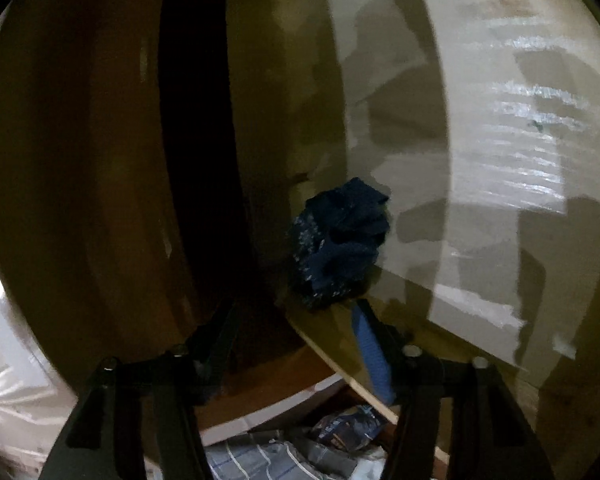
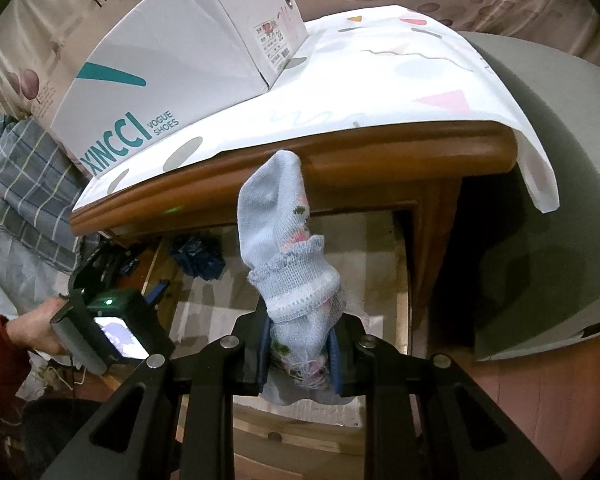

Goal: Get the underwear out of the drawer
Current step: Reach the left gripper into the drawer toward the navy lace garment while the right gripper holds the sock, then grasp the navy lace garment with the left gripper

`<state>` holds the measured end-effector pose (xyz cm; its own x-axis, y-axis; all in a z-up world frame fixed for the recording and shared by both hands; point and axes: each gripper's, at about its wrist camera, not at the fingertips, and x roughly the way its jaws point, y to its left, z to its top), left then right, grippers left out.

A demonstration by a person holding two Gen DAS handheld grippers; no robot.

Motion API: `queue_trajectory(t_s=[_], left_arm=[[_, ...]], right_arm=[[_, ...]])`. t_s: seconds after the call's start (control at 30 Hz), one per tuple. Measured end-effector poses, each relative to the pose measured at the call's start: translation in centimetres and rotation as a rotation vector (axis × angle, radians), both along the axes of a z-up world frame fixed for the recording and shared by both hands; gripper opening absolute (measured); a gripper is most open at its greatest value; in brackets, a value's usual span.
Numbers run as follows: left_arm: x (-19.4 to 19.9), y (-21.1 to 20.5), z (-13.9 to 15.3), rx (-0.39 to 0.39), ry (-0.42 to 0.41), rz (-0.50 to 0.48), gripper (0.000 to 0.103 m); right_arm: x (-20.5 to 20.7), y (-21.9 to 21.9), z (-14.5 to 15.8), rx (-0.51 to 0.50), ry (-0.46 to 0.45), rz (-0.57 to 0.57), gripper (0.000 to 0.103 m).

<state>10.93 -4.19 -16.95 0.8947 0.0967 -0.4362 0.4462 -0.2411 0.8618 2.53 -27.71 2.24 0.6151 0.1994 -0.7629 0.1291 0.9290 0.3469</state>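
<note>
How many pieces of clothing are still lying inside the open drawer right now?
1: a dark blue bundle lies in the drawer's back left corner, ahead of the left gripper. The pale blue garment is held in the right gripper and may hide more behind it.

A white shoe box point(image 2: 172, 68) with teal lettering sits on a patterned white cloth point(image 2: 380, 92) over the wooden cabinet's top point(image 2: 340, 152), beyond the fingers. Left, grey checked fabric point(image 2: 32, 172) hangs.
</note>
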Motion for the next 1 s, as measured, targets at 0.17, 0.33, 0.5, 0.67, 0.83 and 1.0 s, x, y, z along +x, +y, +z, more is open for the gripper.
queue_trajectory(t_s=[0.17,0.33,0.5,0.67,0.83,1.0], left_arm=[[1.1,0.3,-1.0,0.044,0.011,-0.047,0.041],[2.0,0.1,-1.7,0.098,-0.009,-0.101,0.041],[3.0,0.0,-2.4,0.115,-0.001,-0.137,0.04],[3.9,0.3,-3.6,0.133,0.007,-0.152,0.04],[6.1,-0.7,-4.1,0.155,0.021,-0.156,0.04],[6.5,-1.6,-4.6,0.138,0.063,-0.134,0.03]], right_arm=[[0.2,-0.2,-0.1,0.008,0.009,0.001,0.021],[0.3,-0.2,-0.2,0.018,0.014,0.003,0.021],[0.3,0.0,-0.3,0.02,0.016,0.016,0.021],[0.3,-0.2,-0.3,0.026,0.017,0.012,0.021],[0.3,-0.1,-0.3,0.031,0.02,0.015,0.021],[0.6,0.0,-0.6,0.035,0.025,0.025,0.021]])
